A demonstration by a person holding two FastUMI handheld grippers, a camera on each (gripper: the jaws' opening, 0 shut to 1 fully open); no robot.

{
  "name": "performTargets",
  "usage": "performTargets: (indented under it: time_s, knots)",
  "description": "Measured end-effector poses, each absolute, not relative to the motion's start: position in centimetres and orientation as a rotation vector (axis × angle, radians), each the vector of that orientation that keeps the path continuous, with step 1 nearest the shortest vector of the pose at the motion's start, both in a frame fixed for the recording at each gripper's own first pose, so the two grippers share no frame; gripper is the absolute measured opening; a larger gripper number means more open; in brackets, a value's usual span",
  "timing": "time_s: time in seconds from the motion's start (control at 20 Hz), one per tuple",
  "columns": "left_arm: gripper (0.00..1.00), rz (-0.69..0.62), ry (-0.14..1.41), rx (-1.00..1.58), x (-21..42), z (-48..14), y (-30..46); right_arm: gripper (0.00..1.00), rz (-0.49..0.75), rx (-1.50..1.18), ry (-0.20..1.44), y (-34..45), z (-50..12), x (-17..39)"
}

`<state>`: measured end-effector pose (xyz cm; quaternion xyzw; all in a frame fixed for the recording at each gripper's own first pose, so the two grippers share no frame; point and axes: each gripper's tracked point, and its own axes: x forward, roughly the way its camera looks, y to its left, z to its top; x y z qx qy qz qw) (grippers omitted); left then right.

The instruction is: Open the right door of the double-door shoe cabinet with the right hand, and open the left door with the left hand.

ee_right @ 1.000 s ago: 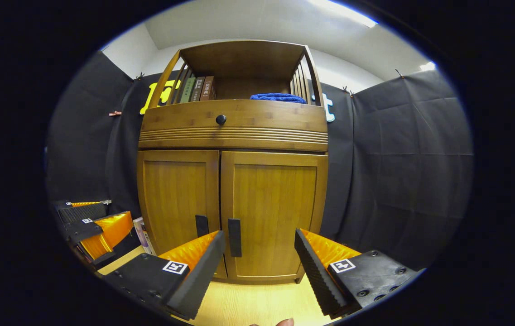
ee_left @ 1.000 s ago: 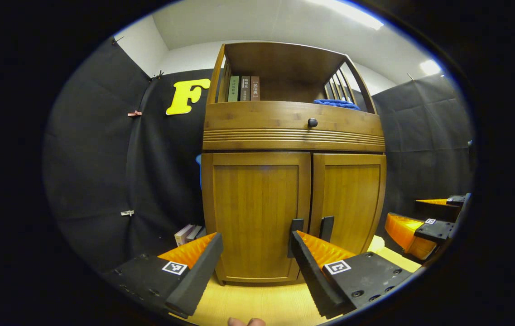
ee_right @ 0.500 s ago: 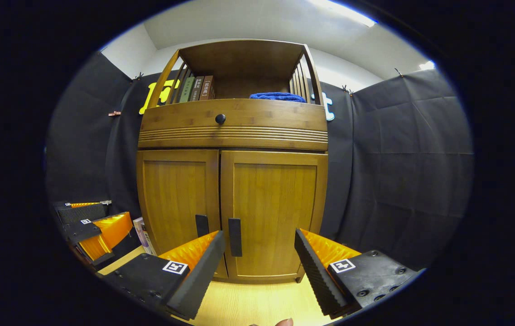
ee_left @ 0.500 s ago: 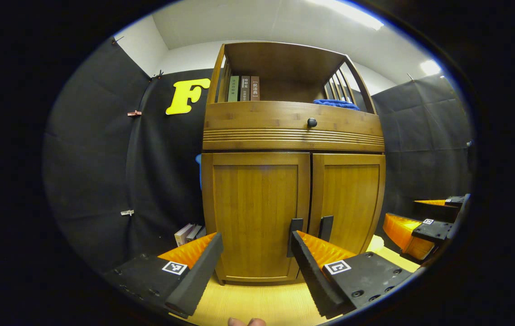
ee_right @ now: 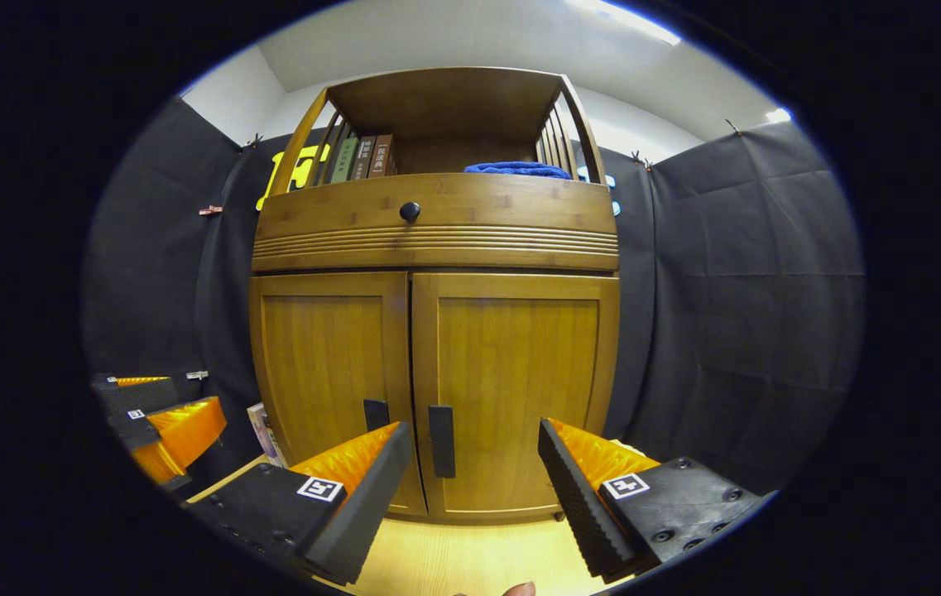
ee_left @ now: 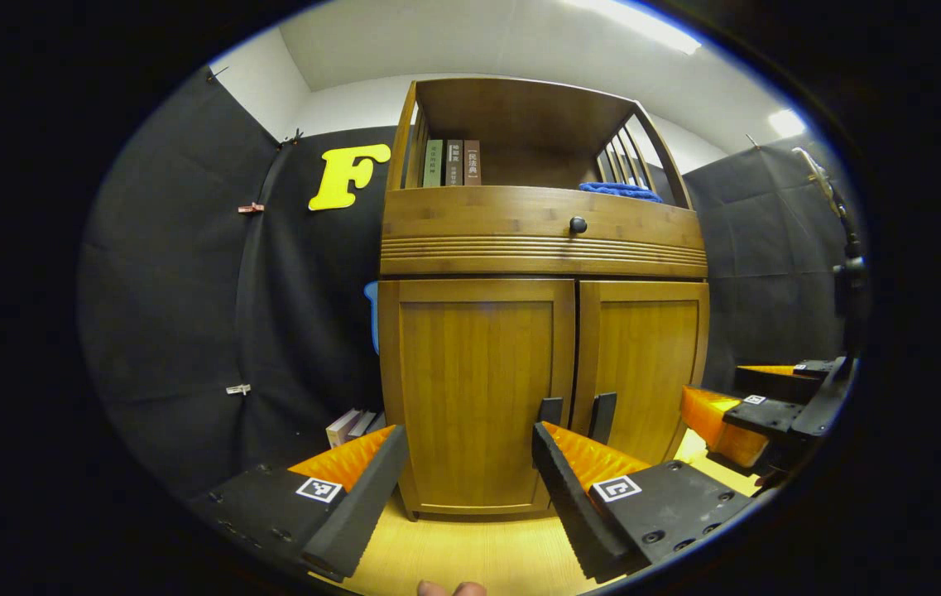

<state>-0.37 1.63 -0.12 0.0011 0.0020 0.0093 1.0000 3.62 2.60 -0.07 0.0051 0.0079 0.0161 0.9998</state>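
Cabinet (ee_right: 437,331): stands against the booth wall on the pale wood floor (ee_right: 470,555); both lower doors sit flush in their frame.
Right door (ee_right: 516,389): shut; its dark vertical handle (ee_right: 441,441) lies near the centre seam, low on the panel.
Left door (ee_left: 474,389): shut; its handle (ee_left: 550,411) is partly hidden behind a finger of the left gripper in the left gripper view.
Right gripper (ee_right: 474,484): jaws spread wide, holding nothing, well short of the door; the right handle sits just inside its left finger.
Left gripper (ee_left: 470,484): jaws likewise spread wide and empty, facing the left door panel, apart from it.
Change: compared with half a second ago, the cabinet looms slightly larger in the right gripper view and the right handle has slid from beside the left finger towards the gap between the fingers. In the left gripper view the cabinet has shifted a little to the right, and the right gripper (ee_left: 756,414) appears farther forward.
Meaning: the right hand is closing on its handle first, as the task orders; the left hand barely advances.
Stage: approach only; neither door has been touched or moved.
Next need: judged from here, the right gripper must centre on the handle, advance and close on it, then pull along the door's arc.
Risk: the two handles stand close together, so a wide jaw may catch the wrong one.
Shelf items: books (ee_right: 362,157) and blue cloth (ee_right: 516,170) lie above the drawer knob (ee_right: 410,212), clear of the work.
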Motion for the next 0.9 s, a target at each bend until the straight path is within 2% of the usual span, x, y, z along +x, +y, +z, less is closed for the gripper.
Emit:
performTargets:
  time_s: [0.4, 0.75, 0.9]
  knots:
    - [0.94, 0.043, 0.002, -0.002, -0.7, -0.5, 3.5, 0.98, 0.119, 0.058, 0.027, 6.1, -2.8, 10.4]
    - [0.94, 0.097, 0.026, -0.009, -0.8, -1.7, 5.0, 0.96, 0.103, 0.043, 0.080, 6.7, -7.2, 16.3]
    - [0.94, 0.113, 0.036, -0.005, -0.9, -1.9, 5.4, 0.98, 0.090, -0.005, 0.107, 6.7, -9.7, 17.5]
